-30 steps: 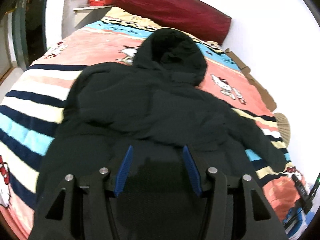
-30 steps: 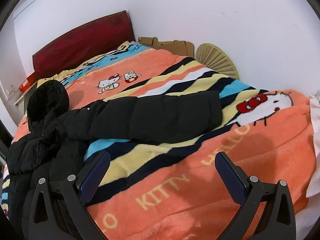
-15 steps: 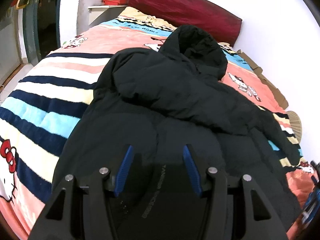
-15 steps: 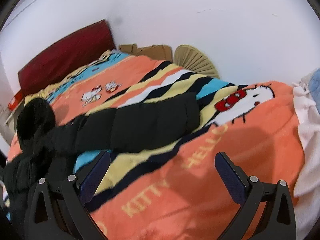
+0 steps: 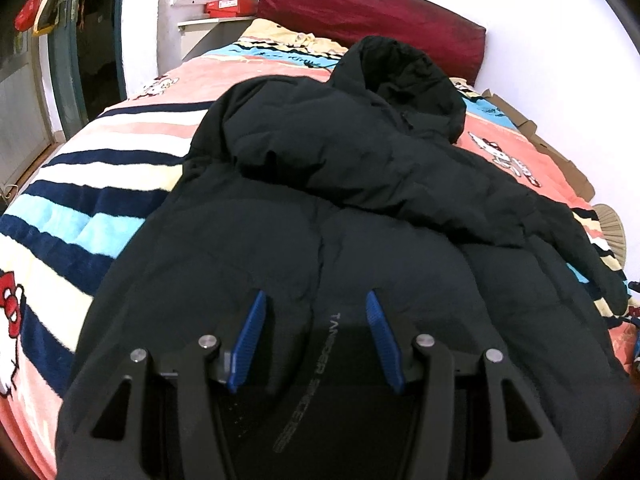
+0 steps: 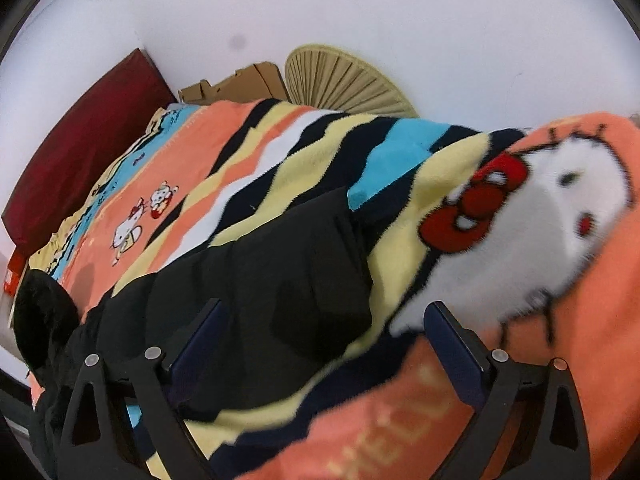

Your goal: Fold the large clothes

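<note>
Both claws open over the jacket on the bed, no grip yet.

Your left claw (image 5: 316,336) hangs open just above the jacket (image 5: 340,184) body, near its hem, with nothing pinched between the blue pads (image 5: 250,340); the hood (image 5: 404,76) lies far ahead of it and one sleeve is already laid across the chest. Your right claw (image 6: 324,344) is spread wide with nothing in it, and the other sleeve (image 6: 256,280) stretches out on the blanket (image 6: 520,408) just ahead, its cuff between the fingers in view but not touched. I judge you are at the sleeve-folding step. Next, lower the right claw onto the cuff, close on it, and carry it across the body; expect the puffy fabric to spring back.
</note>
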Demonstrator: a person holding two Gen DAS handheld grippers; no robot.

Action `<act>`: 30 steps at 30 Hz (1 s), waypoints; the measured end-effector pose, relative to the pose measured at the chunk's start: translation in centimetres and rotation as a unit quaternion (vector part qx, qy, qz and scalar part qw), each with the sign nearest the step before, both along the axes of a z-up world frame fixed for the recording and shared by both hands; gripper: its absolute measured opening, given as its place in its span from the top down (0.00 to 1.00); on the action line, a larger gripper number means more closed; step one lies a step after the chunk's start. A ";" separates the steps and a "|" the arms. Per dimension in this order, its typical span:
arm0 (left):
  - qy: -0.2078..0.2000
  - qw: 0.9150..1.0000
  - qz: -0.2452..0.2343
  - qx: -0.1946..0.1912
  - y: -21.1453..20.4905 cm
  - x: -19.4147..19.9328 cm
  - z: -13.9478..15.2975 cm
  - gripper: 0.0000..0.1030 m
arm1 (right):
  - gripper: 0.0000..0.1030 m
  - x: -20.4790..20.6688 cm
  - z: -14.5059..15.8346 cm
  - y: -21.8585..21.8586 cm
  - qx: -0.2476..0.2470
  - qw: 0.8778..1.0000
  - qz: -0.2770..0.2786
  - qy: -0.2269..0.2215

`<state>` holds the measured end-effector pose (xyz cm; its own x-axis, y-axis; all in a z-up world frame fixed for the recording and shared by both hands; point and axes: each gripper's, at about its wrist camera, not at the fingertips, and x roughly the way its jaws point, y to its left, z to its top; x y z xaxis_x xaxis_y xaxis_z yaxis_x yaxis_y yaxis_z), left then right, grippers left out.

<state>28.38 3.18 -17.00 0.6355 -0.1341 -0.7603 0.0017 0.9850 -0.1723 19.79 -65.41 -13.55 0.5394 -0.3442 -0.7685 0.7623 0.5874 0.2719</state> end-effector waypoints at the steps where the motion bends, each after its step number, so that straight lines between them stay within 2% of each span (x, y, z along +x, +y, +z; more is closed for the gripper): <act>1: 0.001 1.000 0.001 0.001 0.0 0.1 -0.2 0.51 | 0.05 0.4 -0.4 -0.2 0.003 1.000 0.003 0.000; 4: 0.003 1.000 0.002 0.002 0.0 0.3 -0.6 0.51 | 0.09 1.7 -1.7 -0.4 0.009 1.000 0.013 0.012; 5: 0.003 1.000 0.002 0.002 -0.1 0.3 -0.7 0.51 | 0.16 2.0 -2.2 -0.4 0.010 1.000 0.014 0.017; 6: 0.003 1.000 0.002 0.002 0.0 0.3 -0.8 0.51 | 0.30 2.2 -2.7 -0.6 0.017 1.000 0.014 0.018; 7: 0.002 1.000 0.003 0.001 0.0 0.3 -0.8 0.51 | 0.37 2.2 -3.1 -0.7 0.027 0.999 0.014 0.015; 8: 0.002 1.000 0.003 0.000 0.0 0.3 -0.9 0.51 | 0.41 2.0 -3.7 -0.9 0.046 0.999 0.010 0.007; 10: 0.002 1.000 0.004 0.000 0.0 0.2 -1.0 0.51 | 0.52 1.6 -3.7 -1.1 0.052 0.999 0.007 -0.005; 12: 0.001 1.000 0.004 -0.001 0.1 0.2 -1.0 0.51 | 0.69 1.2 -3.3 -1.0 0.060 0.998 0.008 -0.024; 14: 0.000 1.000 0.004 -0.002 0.1 0.1 -1.1 0.51 | 0.75 0.9 -2.4 -0.6 0.059 0.997 0.012 -0.041; 21: -0.005 1.000 0.012 -0.006 0.5 -0.5 -0.4 0.51 | 0.81 2.5 3.1 4.5 0.018 0.992 0.086 -0.094; 30: -0.021 0.999 0.028 -0.032 2.6 -2.7 1.8 0.51 | 0.86 5.3 10.2 13.0 -0.001 0.966 0.206 -0.155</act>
